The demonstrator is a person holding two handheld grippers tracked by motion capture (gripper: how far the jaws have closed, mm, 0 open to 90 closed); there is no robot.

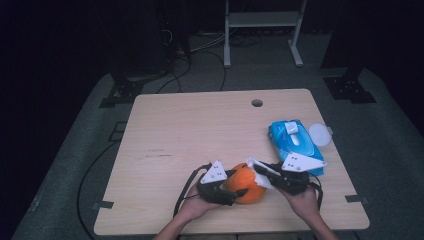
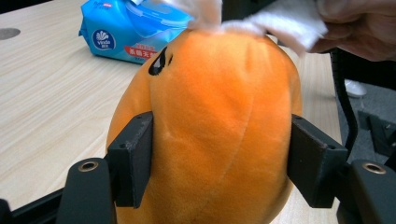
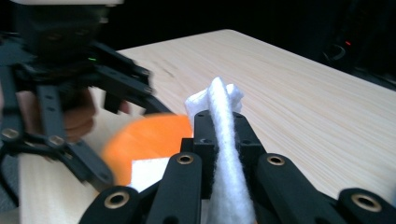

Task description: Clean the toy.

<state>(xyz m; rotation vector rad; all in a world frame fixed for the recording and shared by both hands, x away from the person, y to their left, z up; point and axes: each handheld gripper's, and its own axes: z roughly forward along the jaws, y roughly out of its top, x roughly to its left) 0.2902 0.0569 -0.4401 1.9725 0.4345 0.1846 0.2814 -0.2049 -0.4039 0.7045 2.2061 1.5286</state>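
Observation:
An orange plush toy [image 1: 246,184] with a black eye mark sits near the table's front edge. My left gripper [image 2: 217,158] is shut on it, one jaw pressing each side of its soft body [image 2: 219,126]. My right gripper [image 3: 219,128] is shut on a white wipe [image 3: 223,154], pinched upright between the jaws. In the high view the right gripper [image 1: 264,176] holds the wipe [image 1: 260,170] against the toy's upper right side. The wipe [image 2: 280,21] drapes over the toy's top in the left gripper view. The left gripper [image 1: 235,187] sits at the toy's left.
A blue pack of wet wipes [image 1: 294,145] with its lid flipped open lies at the table's right. A round white lid [image 1: 320,134] rests beside it near the right edge. A cable hole [image 1: 257,103] is at the back of the table [image 1: 190,135].

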